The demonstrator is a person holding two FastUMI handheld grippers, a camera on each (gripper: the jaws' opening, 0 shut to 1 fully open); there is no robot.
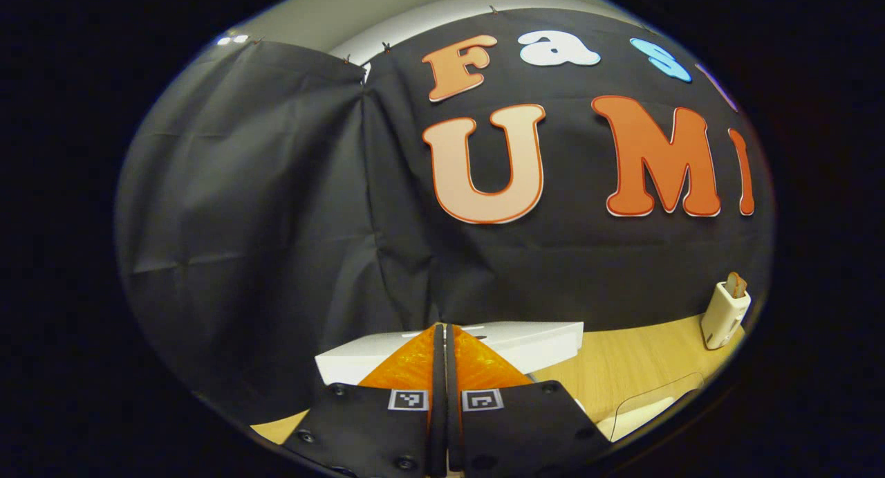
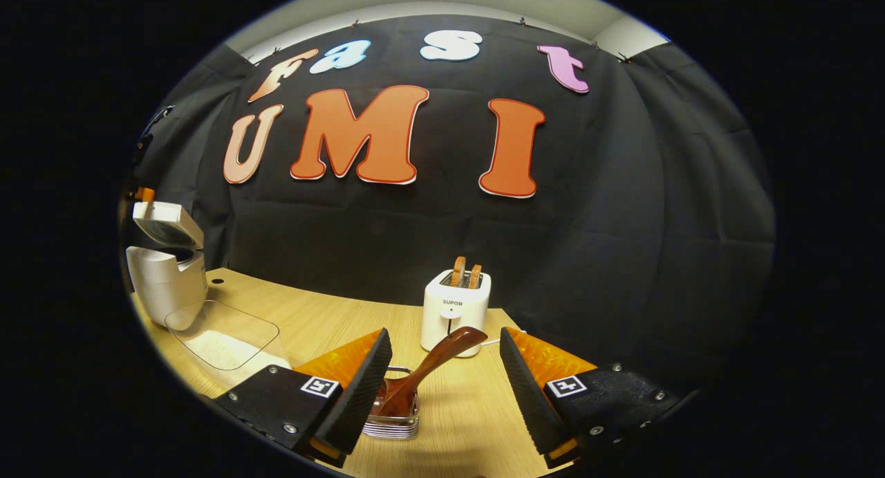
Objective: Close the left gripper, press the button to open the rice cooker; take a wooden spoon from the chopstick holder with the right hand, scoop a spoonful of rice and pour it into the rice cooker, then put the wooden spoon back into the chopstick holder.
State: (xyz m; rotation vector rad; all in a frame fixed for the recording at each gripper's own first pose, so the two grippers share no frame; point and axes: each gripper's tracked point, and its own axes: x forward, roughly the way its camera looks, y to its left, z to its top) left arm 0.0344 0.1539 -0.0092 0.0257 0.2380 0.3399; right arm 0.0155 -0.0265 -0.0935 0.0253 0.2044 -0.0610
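Observation:
My left gripper (image 1: 442, 329) is shut with nothing between its fingers, its tips over the white lid of the rice cooker (image 1: 539, 343). In the right gripper view the rice cooker (image 2: 162, 270) stands at the far left with its lid raised. A brown wooden spoon (image 2: 432, 364) leans in the small clear chopstick holder (image 2: 393, 423), handle pointing up to the right. My right gripper (image 2: 442, 339) is open, one finger on each side of the spoon and holder, touching neither.
A clear tray of rice (image 2: 221, 336) lies on the wooden table (image 2: 325, 319) beside the cooker, also the tray (image 1: 650, 405). A white toaster (image 2: 455, 310) with bread slices stands behind the spoon; the toaster (image 1: 723, 315) is at the right edge.

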